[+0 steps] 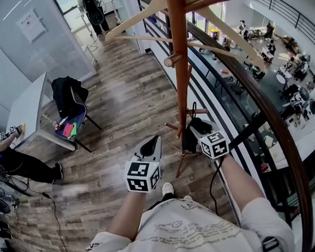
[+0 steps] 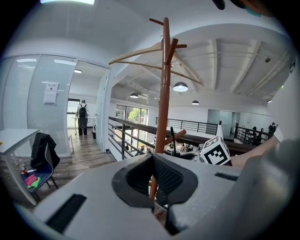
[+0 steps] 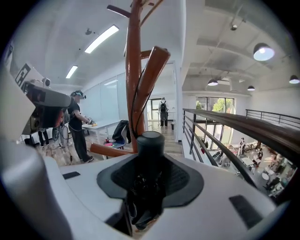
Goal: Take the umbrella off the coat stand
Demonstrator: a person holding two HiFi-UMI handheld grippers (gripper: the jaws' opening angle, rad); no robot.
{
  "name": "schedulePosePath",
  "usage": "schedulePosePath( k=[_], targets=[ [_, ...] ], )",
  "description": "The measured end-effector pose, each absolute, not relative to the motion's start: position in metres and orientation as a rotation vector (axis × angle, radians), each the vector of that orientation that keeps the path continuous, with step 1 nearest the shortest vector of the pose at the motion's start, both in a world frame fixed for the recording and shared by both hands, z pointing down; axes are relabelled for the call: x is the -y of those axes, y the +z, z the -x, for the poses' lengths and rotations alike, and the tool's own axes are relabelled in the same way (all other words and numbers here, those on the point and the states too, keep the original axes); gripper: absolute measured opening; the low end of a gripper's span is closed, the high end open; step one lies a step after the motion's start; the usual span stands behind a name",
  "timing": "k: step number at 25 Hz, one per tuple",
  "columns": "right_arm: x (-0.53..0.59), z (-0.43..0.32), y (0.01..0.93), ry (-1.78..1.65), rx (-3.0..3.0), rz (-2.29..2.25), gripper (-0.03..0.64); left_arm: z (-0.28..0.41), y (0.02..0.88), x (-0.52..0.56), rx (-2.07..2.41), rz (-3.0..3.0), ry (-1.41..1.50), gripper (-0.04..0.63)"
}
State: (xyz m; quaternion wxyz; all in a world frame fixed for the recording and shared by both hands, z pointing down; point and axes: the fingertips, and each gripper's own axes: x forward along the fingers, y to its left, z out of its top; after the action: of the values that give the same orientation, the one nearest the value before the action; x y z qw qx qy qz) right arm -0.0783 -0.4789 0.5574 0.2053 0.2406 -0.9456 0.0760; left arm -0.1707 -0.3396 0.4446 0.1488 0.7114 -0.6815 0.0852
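Tall reddish-brown wooden coat stand (image 1: 180, 69) beside dark balcony railing (image 1: 261, 99). Black folded umbrella with round-capped handle (image 3: 150, 143) close against stand's pole, under slanting wooden peg (image 3: 149, 75). Right gripper (image 1: 200, 131) clamped on umbrella. Left gripper (image 1: 150, 145) closed, empty, nearby. Thin black wrist cord (image 3: 136, 101) runs up toward peg, seemingly looped over it. Judgement: grasp made; remaining: lift cord clear of peg, draw umbrella away.

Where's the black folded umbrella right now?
In the right gripper view, the black folded umbrella is clamped in the right tool, just in front of the brown wooden coat stand.
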Motion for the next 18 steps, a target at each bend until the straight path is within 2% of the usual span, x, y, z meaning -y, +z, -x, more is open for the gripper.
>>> schedulePosePath(
  k=[18],
  targets=[
    [0.5, 0.022, 0.464, 0.224, 2.728, -1.035, 0.151, 0.15, 0.422, 0.386, 1.884, -2.189, 0.116, 0.005]
  ],
)
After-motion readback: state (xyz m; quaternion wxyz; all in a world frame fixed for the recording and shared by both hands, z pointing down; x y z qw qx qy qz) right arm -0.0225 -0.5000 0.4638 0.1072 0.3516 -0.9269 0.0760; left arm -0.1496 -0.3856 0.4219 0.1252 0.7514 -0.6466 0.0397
